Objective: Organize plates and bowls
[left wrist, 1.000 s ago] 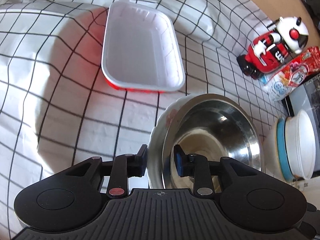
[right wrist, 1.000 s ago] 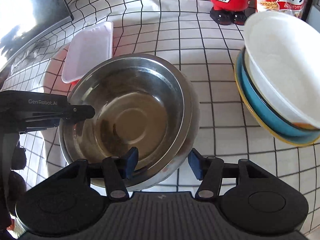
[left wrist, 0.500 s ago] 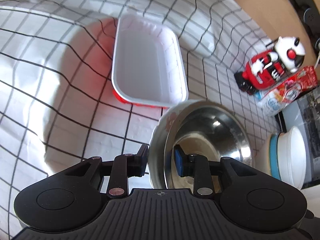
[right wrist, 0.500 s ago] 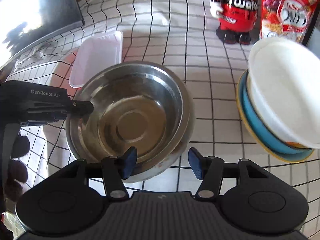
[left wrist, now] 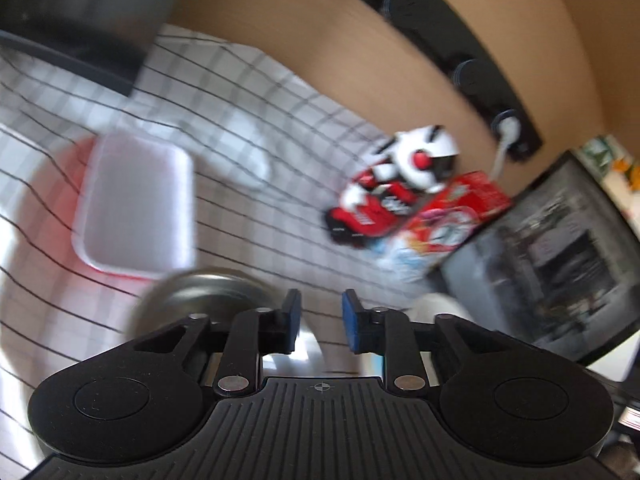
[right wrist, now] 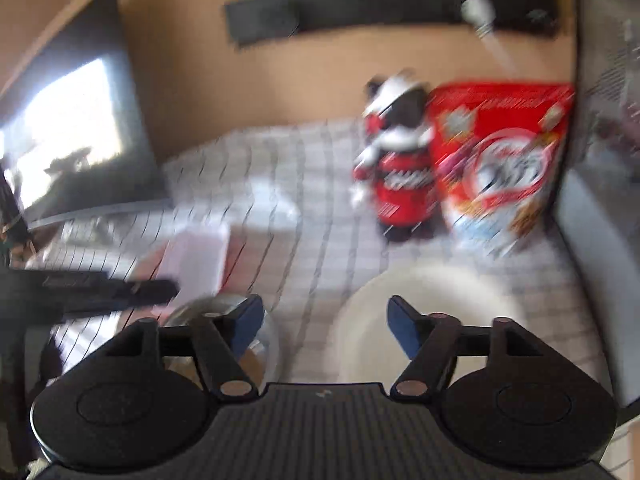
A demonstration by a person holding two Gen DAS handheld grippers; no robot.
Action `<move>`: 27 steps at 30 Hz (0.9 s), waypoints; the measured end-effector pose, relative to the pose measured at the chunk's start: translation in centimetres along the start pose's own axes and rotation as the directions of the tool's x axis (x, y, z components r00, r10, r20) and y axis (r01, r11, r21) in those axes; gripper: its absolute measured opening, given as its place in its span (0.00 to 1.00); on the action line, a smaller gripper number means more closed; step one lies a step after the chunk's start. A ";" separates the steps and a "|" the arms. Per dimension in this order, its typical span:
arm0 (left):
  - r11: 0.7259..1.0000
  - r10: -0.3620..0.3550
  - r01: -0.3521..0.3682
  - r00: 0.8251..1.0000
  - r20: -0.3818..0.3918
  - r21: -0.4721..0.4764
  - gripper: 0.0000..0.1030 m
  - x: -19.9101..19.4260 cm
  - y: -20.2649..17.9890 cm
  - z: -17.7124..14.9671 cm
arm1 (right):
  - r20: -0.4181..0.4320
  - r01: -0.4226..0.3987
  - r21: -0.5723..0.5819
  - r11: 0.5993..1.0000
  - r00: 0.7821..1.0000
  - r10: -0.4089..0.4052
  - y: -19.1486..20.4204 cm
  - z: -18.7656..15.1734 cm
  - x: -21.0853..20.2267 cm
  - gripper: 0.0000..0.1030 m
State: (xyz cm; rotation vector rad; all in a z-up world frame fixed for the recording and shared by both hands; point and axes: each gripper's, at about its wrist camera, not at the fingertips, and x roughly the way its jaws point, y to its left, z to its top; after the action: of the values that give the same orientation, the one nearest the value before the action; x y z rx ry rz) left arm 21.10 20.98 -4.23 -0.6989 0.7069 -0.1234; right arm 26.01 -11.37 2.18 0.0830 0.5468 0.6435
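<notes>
Both views are motion-blurred. The steel bowl lies low on the checked cloth, just behind my left gripper. The left jaws are closing with a narrow gap and no rim between the pads. In the right wrist view the bowl sits behind the left finger of my right gripper. The right jaws are opening wide with nothing held. Beyond them is the white bowl of the stack, also visible as the white bowl. The left gripper reaches in from the left. A white tray lies farther back.
A red and white mascot figure and a red cereal bag stand at the back by the brown wall. A dark appliance borders the right side. A black screen stands at the left, and a black power strip hangs on the wall.
Both grippers have risen and tilted up, so the bowl dropped low in each view. The left pads came off the bowl's rim. The right jaws spread wider.
</notes>
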 end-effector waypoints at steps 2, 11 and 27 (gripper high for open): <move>1.000 -0.026 0.026 1.000 -0.001 -0.001 0.16 0.6 -1.9 -0.5 | 0.024 0.030 -0.009 1.000 0.999 -0.029 -2.6 0.2 -0.1 0.77; 0.998 -0.059 0.061 0.997 -0.048 0.025 0.13 4.6 -9.8 -1.9 | -0.118 -0.010 0.001 1.000 0.993 0.010 -9.4 -2.4 3.7 0.77; 0.803 0.462 -0.370 0.881 -0.095 0.468 0.17 11.5 -16.1 -5.3 | -0.266 -0.088 0.026 0.996 0.960 0.092 -11.8 -5.2 8.9 0.73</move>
State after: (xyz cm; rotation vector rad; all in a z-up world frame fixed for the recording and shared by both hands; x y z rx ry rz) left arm 28.47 1.90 -3.44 -0.0816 0.9807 0.0572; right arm 35.75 -16.02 -9.15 0.0337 0.8120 0.7452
